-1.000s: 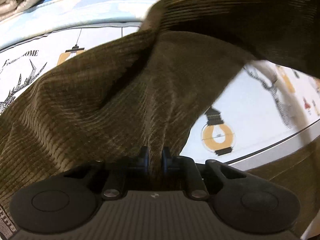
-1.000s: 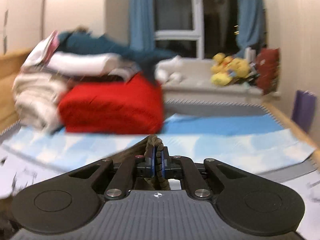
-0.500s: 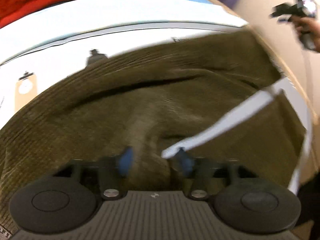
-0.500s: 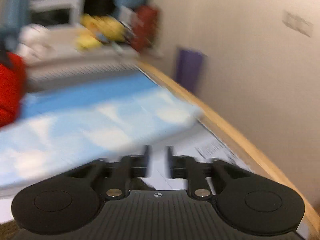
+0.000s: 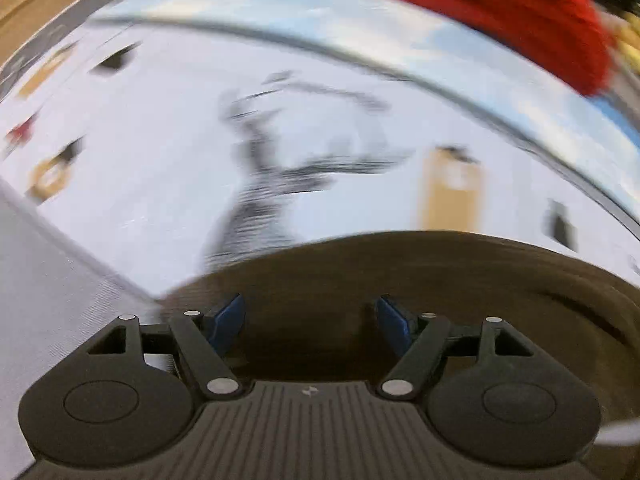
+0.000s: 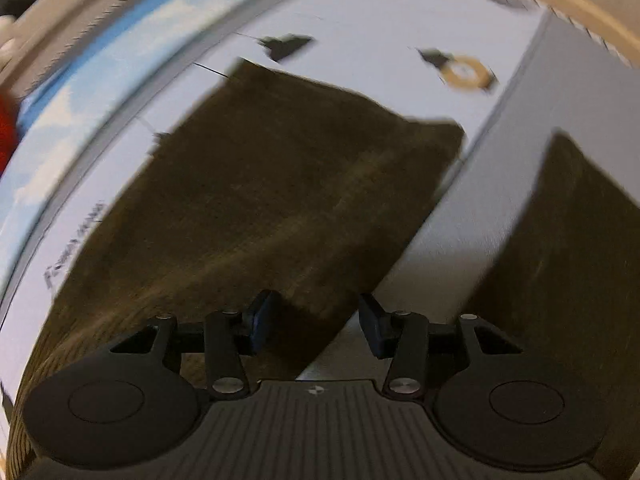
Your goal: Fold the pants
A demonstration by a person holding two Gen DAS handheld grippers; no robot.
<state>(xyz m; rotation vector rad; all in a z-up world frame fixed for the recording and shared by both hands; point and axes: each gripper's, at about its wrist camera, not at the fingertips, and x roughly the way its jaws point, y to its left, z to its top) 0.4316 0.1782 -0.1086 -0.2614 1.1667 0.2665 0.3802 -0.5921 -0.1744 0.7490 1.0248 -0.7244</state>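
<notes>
On the printed sheet [image 6: 360,20], the brown pants [image 6: 260,200] lie loose under both parted grippers.

From the left wrist, the left gripper [image 5: 311,320] has just been opening and its blue pads [image 5: 226,318] stand wide apart, gripping nothing; the pants [image 5: 400,272] spread below and just ahead of the fingertips, their rounded edge against the white sheet [image 5: 160,160] (the print is blurred), with a red blanket [image 5: 500,12] far off. From the right wrist, the right gripper [image 6: 316,322] has also just been opening, its fingers partly spread and empty; a pants edge runs slantwise under the gap, cloth beneath the left pad [image 6: 262,318], grey sheet border under the right one.
</notes>
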